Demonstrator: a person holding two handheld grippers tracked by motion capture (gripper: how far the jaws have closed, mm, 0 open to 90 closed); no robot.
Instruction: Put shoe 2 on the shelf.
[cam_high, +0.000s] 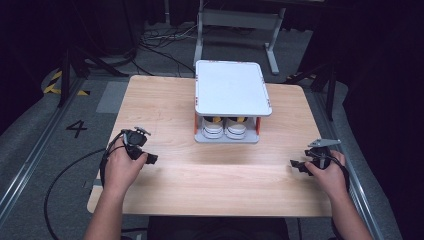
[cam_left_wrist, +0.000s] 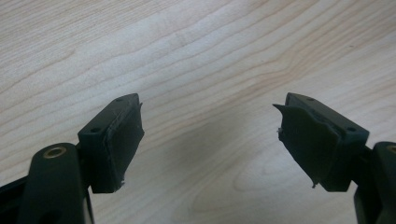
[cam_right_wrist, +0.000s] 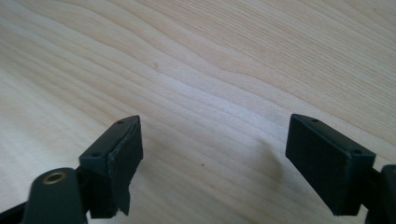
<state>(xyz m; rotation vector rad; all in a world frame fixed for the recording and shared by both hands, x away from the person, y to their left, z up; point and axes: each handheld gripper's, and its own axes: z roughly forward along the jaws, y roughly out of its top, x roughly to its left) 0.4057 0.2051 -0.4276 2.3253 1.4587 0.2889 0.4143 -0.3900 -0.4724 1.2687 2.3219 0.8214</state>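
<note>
Left gripper (cam_high: 150, 158) is sitting low over the wooden worktop (cam_high: 165, 100) at the left, jaws standing wide with bare wood grain between them in the left gripper view. Nothing is gripped.

Centre: a small two-tier rack (cam_high: 232, 87), white top shelf, orange corner posts, is standing toward the far edge of the worktop. A pair of white sneakers (cam_high: 224, 127) is resting on its lower shelf, side by side and touching or nearly so. Toes are pointing toward the person's side of the worktop; the long axis of each shoe is running front to back, under the top shelf, so the heels are hidden.

Right gripper (cam_high: 297, 165) is sitting near the right edge, jaws likewise spread wide and carrying nothing; the right gripper view is showing plain wood between them. Both grippers are well apart from the rack.

Risks, as judged from this layout:
- The low gap between shelves is leaving little room above the shoes; jaws coming in too high are likely to be striking the top shelf's front edge and shoving the light rack backward.
- Shoes so close together are offering no gap for an inner jaw; a grab on one is probably dragging its neighbour.
- A pinch on the rounded toe cap alone is liable to be slipping off.
- Trailing cables (cam_high: 65, 172) are possibly snagging on the worktop corner.
</note>
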